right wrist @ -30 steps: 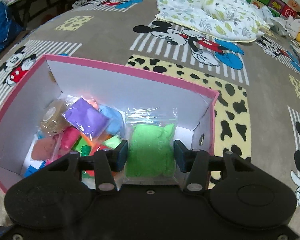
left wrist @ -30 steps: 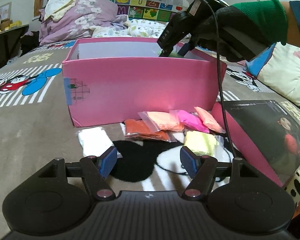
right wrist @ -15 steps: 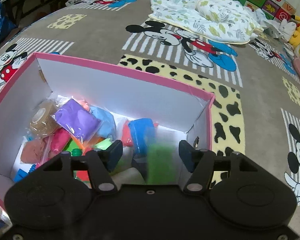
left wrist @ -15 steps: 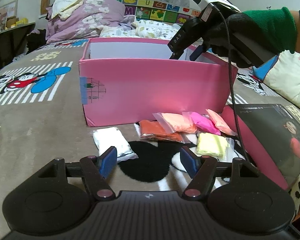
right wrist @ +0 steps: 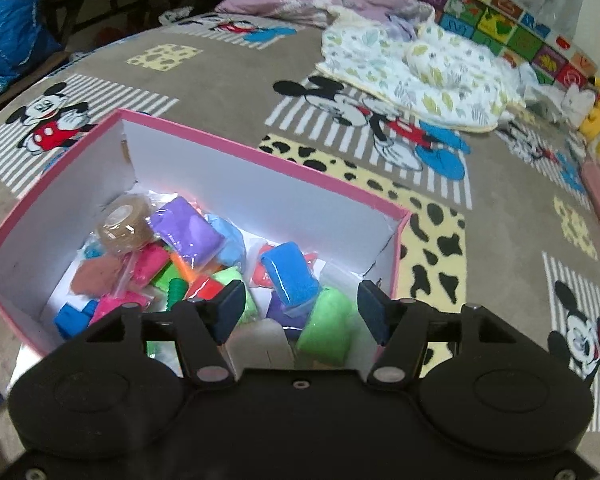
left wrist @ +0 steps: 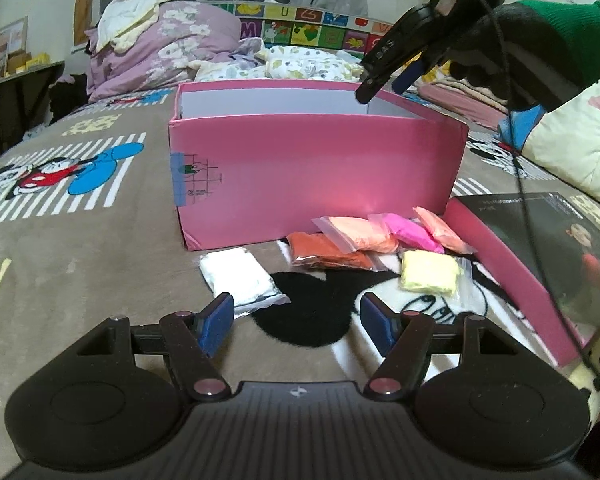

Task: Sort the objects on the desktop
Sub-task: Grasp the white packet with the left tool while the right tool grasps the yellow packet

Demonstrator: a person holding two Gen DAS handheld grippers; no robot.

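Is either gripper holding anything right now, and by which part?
Nothing is held. The left gripper and right gripper are both open; the green bag lies in the pink box.

The right gripper hangs over the near right corner of the pink box, its jaws spread wide with nothing between them. Below lies a green clay bag, touching a blue bag. Further left sit a purple bag and a tan tape roll. The box rests on a cartoon-mouse blanket.
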